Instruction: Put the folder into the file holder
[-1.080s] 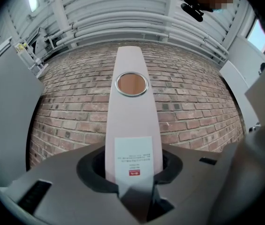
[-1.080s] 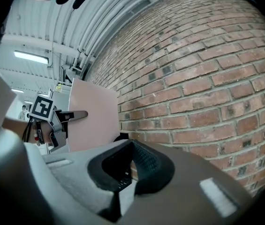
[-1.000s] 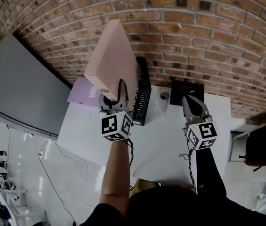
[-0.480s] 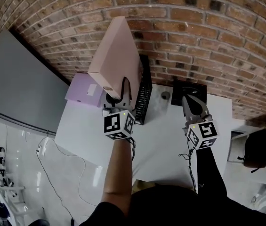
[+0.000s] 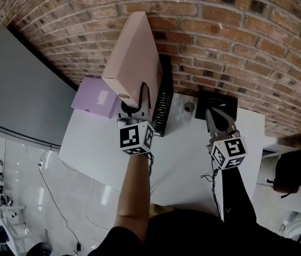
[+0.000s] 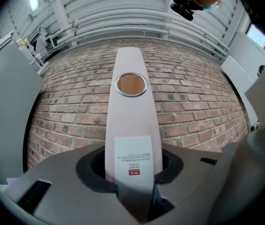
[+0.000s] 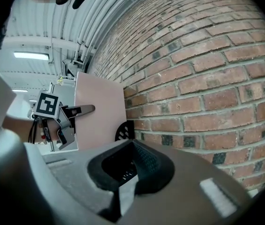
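A brick wall [image 5: 235, 36] is backing the white worktop [image 5: 182, 159]. The left tool [image 5: 134, 104] is pinching the pink folder [image 5: 134, 57] at its lower end, holding it upright just beside the black file holder [image 5: 163, 103], not yet inside. The right tool [image 5: 218, 116] is idling, pressed together and empty. Judging by this, the insertion itself is remaining.

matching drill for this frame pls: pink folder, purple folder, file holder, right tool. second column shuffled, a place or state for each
Things
1. pink folder
2. purple folder
3. file holder
4. right tool

Place or state
A. lying flat at the far left corner of the table
B. jaws together, nothing between them
C. black, standing upright on the table by the brick wall
D. held up off the table, clamped in the left tool

Pairs: 1-D, 2-A, 3-C, 4-B
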Demonstrator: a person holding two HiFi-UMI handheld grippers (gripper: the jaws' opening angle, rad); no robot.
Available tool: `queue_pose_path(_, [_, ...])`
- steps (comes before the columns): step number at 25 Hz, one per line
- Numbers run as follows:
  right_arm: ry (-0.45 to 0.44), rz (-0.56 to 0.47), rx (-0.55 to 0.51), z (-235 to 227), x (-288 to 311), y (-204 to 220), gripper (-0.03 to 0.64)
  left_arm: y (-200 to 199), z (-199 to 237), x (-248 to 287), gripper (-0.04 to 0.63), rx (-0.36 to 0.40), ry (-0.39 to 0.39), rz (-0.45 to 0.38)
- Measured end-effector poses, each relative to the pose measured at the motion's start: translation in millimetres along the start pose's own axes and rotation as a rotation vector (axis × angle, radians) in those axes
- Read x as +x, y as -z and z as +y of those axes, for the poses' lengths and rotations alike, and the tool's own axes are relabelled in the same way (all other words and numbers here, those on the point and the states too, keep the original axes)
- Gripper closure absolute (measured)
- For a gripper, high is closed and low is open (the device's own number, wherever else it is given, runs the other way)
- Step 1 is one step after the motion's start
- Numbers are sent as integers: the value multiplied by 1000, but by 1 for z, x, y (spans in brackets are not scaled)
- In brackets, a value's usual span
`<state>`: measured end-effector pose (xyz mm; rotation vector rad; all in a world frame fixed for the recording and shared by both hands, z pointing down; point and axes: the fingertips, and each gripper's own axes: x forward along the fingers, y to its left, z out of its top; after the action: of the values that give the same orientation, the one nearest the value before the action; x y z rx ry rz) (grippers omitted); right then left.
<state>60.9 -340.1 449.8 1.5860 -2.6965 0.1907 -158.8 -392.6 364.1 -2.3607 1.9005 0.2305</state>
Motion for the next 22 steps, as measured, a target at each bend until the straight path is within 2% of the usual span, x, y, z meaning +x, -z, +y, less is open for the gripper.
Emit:
queue_pose_path(3, [-9, 6, 3, 0, 4, 2, 617, 3, -1, 3, 440, 23, -13, -5])
queue_pose_path(6, [-10, 21, 5, -1, 8, 6, 617, 7, -3, 3, 440, 15, -9, -5])
queue_pose_path(13, [-22, 43, 15, 2, 13, 16, 617, 22, -2, 10, 428, -5, 15, 85])
queue_pose_path(22, [-34, 68, 18, 1, 13, 28, 617, 33, -10, 12, 402, -19, 103, 131])
